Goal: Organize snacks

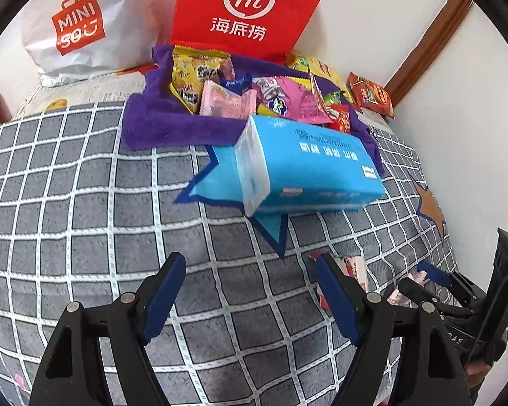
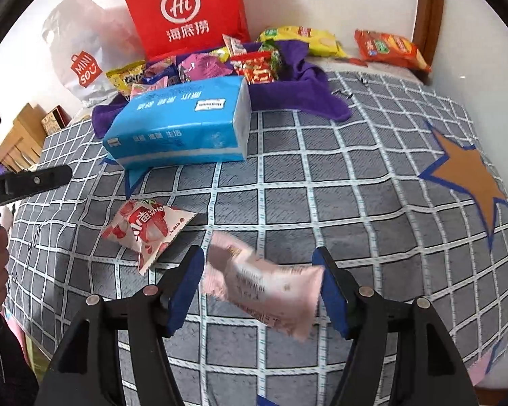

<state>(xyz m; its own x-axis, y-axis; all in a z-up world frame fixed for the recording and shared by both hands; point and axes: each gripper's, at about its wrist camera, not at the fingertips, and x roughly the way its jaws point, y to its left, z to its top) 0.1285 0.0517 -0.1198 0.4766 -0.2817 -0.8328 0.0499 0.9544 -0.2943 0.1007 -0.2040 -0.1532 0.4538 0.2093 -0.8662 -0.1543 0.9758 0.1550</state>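
A pile of snack packets (image 1: pixel 254 91) lies on a purple cloth (image 1: pixel 159 125) at the far side; it shows in the right wrist view too (image 2: pixel 220 64). My left gripper (image 1: pixel 247 267) is open and empty over the checked cover. My right gripper (image 2: pixel 259 264) is open; a blurred pale pink packet (image 2: pixel 267 287) lies between its fingers, seemingly loose. A red-and-white strawberry packet (image 2: pixel 145 230) lies to its left. The right gripper (image 1: pixel 423 277) shows at the lower right of the left wrist view, over the pink packets (image 1: pixel 352 267).
A blue tissue pack (image 1: pixel 308 165) lies mid-cover, in front of the cloth. A red paper bag (image 1: pixel 247 10) and a white Miniso bag (image 1: pixel 81 27) stand against the wall. Yellow (image 2: pixel 304 39) and orange (image 2: pixel 389 47) packets lie at the back right.
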